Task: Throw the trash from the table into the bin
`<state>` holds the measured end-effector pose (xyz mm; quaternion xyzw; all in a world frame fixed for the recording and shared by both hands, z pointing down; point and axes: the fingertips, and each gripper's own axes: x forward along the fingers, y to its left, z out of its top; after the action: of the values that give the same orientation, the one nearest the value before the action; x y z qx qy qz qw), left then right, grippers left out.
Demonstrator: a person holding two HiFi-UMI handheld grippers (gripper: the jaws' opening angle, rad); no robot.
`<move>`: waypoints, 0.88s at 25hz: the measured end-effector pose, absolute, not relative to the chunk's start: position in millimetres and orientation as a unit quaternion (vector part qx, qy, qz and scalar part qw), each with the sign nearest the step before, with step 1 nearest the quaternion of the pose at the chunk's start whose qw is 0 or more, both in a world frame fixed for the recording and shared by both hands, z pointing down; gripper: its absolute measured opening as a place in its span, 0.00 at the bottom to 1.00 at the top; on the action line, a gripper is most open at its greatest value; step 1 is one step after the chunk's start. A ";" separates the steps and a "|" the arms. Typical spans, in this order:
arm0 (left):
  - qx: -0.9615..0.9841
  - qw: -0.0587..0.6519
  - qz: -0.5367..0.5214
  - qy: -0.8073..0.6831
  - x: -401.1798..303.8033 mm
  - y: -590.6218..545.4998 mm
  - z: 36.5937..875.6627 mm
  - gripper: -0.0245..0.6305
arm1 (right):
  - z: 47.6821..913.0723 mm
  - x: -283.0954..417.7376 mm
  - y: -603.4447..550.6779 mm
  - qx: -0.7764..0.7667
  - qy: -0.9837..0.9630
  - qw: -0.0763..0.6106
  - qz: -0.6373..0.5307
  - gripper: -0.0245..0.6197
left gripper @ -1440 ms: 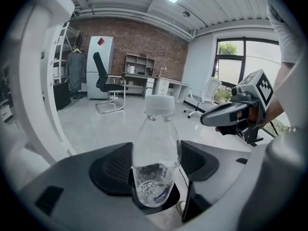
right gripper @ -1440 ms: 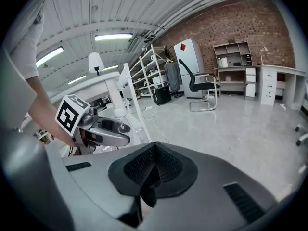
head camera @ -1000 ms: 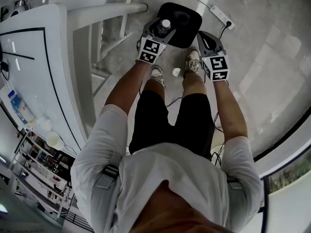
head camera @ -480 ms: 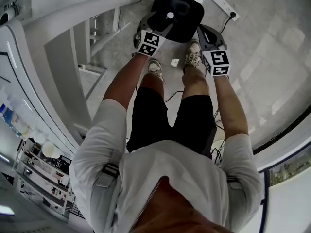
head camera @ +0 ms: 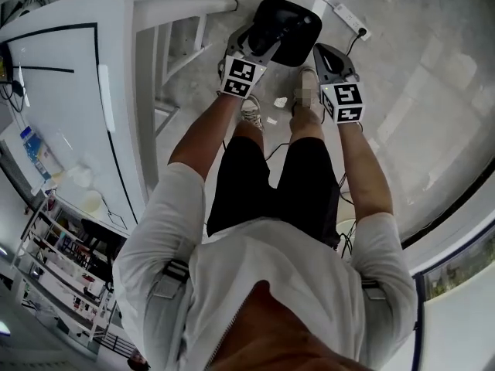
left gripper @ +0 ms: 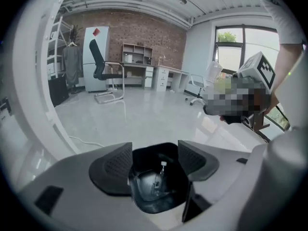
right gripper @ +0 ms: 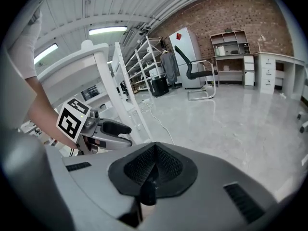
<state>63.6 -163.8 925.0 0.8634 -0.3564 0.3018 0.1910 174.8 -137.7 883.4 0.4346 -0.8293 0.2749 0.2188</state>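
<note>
Head view looks steeply down on a person standing over a black, square, plastic bin (head camera: 308, 31) on the grey concrete floor (head camera: 402, 91), just ahead of the shoes (head camera: 250, 113). The left gripper (head camera: 259, 43) hangs over the bin's near left edge, and the right gripper (head camera: 328, 57) is just beside the bin's right side. A white table with a thin black border line (head camera: 62, 83) is well apart at the left. A small crumpled white scrap (head camera: 280, 101) lies on the floor between the shoes, and a white power strip (head camera: 350, 22) lies beyond the bin.

Left gripper view looks straight into the bin (left gripper: 144, 207). The left gripper (left gripper: 154, 159) has its dark ribbed jaws spread wide with nothing clamped. In the gap between them, down inside the bin, lies a clear plastic bottle with a white cap (left gripper: 157, 179).

Right gripper view shows the right gripper (right gripper: 153, 170) with its jaws pressed together, pad against pad, gripping nothing. The left gripper (right gripper: 111, 129) shows at the left, jaws apart.
</note>
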 end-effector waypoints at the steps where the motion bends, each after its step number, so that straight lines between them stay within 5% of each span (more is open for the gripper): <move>1: 0.864 0.190 0.294 -0.362 62.8 -166.1 906.0 0.51 | 867.2 172.9 -139.1 0.434 -0.831 0.217 0.271 0.03; 6: 0.864 0.186 0.258 -0.390 56.3 -175.5 807.9 0.48 | 778.7 166.1 -148.8 0.433 -0.840 0.208 0.251 0.03; 22: 0.859 0.136 0.183 -0.458 17.0 -169.7 542.7 0.10 | 531.6 137.6 -155.1 0.416 -0.877 0.156 0.183 0.03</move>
<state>17.0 -169.7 542.7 0.8592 -0.4580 0.1827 0.1364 137.6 -155.1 531.6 0.4164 -0.8768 0.1832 0.1558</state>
